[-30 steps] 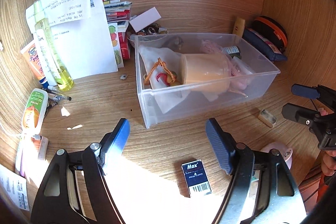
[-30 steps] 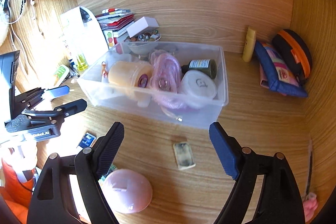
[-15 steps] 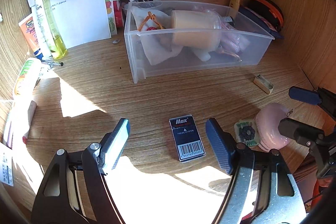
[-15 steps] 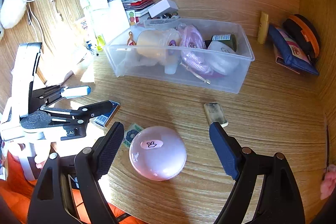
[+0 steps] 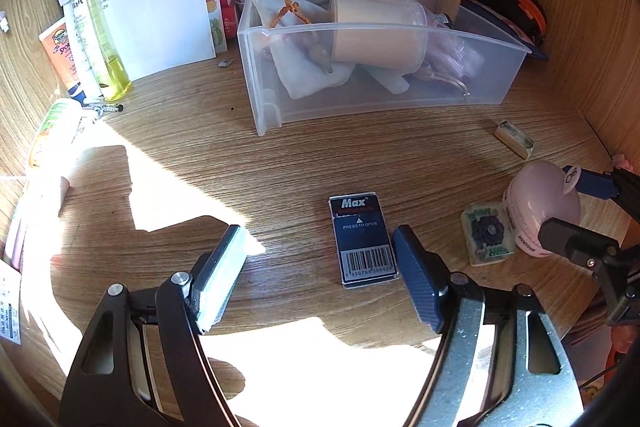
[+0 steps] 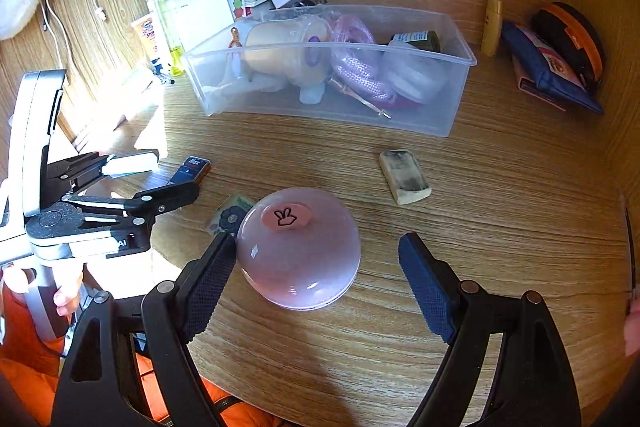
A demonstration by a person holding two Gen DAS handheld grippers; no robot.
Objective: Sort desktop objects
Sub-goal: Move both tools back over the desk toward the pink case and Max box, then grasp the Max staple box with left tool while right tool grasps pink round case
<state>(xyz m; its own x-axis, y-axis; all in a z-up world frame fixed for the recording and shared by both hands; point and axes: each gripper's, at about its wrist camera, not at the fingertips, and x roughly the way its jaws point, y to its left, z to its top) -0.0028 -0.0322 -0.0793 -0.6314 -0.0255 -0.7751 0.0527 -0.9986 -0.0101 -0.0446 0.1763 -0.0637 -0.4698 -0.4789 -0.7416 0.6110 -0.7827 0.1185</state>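
Since a second ago both of my grippers have come down toward the desk (image 5: 280, 155) and closer to its front edge, so the clear bin (image 5: 496, 75) now sits farther back in both views and small items that were at the edge of view lie right before the fingers. My left gripper (image 5: 316, 259) points steeply down at the wood, its jaws open and empty; the blue Max box (image 5: 362, 239) lies flat between the fingers, just beside the right one and well apart from the left, not touched as far as I can tell. My right gripper (image 6: 316, 263) also angles down, jaws wide open around the pink dome (image 6: 298, 247), which rests on the desk near the front edge; the left finger looks to be at or almost at its side, the right finger is clearly apart, and the dome is not gripped. A small green card with a dark flower (image 5: 486, 231) lies just left of the dome, between it and the Max box. A worn eraser (image 6: 404, 177) lies between the dome and the bin. The bin holds a cream cylinder (image 6: 286, 49) on its side, white cloth (image 5: 308, 75), a pink rope (image 6: 356, 67), a dark jar (image 6: 416, 39) and a white round lid (image 6: 412, 75). In the right view, a hand (image 6: 68, 291) grips the left gripper's handle above an orange sleeve.
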